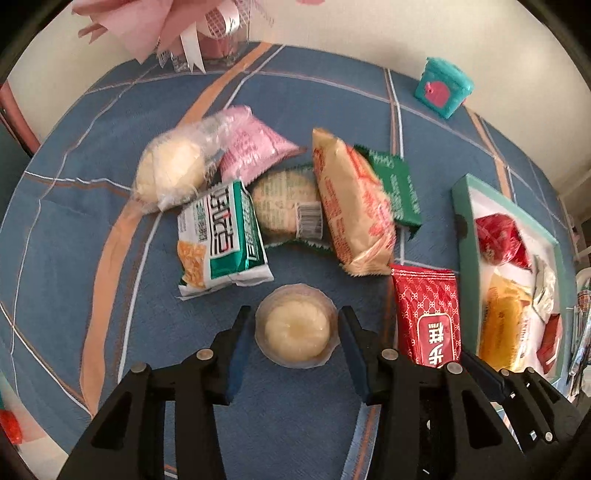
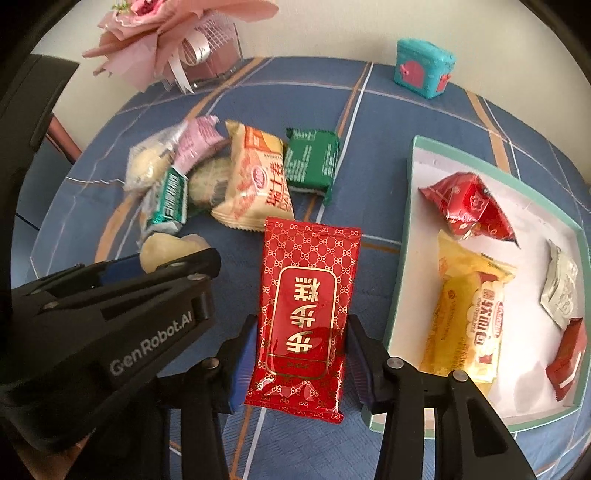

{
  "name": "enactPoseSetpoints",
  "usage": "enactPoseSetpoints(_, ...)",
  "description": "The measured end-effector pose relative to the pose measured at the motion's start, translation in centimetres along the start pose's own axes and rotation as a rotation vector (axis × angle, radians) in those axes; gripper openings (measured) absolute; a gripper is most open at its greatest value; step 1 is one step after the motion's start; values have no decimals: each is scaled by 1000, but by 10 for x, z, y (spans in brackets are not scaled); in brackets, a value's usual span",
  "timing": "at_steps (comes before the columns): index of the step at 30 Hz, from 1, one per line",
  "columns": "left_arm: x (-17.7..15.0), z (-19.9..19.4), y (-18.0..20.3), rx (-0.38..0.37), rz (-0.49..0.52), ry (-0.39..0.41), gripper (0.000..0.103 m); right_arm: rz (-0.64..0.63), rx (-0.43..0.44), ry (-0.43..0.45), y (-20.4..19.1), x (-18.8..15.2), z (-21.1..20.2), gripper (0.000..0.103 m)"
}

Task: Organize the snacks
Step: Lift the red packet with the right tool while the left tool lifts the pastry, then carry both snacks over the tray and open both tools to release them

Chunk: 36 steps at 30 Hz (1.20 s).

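A pale round pastry in a clear cup (image 1: 295, 328) sits between the blue pads of my left gripper (image 1: 295, 317), which is shut on it just above the blue checked cloth. My right gripper (image 2: 303, 325) is shut on the lower half of a red packet with gold lettering (image 2: 306, 288), whose top points away from me. That red packet (image 1: 428, 317) also shows in the left wrist view, beside the pastry. The left gripper (image 2: 177, 264) crosses the right wrist view at the left, with the pastry (image 2: 162, 251) partly hidden behind it. A teal-rimmed white tray (image 2: 406, 206) lies to the right.
Several snack packets lie heaped behind the grippers: green-white (image 1: 221, 236), beige-orange (image 1: 351, 206), dark green (image 1: 395, 184), pink (image 1: 251, 144), a clear-wrapped bun (image 1: 173, 170). The tray holds red (image 2: 469, 206), yellow (image 2: 465, 306) and silver (image 2: 561, 284) packets. A teal box (image 2: 424, 68) and pink bouquet (image 2: 166, 33) stand at the back.
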<state>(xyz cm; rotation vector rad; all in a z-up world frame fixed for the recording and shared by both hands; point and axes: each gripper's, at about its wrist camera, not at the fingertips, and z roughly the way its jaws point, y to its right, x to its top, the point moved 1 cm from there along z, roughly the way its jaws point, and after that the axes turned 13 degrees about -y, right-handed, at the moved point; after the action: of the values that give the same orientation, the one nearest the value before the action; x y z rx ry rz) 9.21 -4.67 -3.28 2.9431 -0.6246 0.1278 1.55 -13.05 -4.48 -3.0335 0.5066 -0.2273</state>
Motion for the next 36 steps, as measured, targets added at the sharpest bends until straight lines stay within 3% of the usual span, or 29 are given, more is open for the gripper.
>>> enactPoseSetpoints(9, -4, -39, -6, -1, -17, 87, 48, 8, 40, 65, 7, -7, -37, 49)
enactPoseSetpoints(20, -9, -51, 15, -7, -49, 155, 48, 67, 82, 105, 32, -20, -54, 48)
enactPoseSetpoints(36, -22, -58, 104, -77, 108, 169, 48, 320, 62, 187, 147, -41, -83, 48)
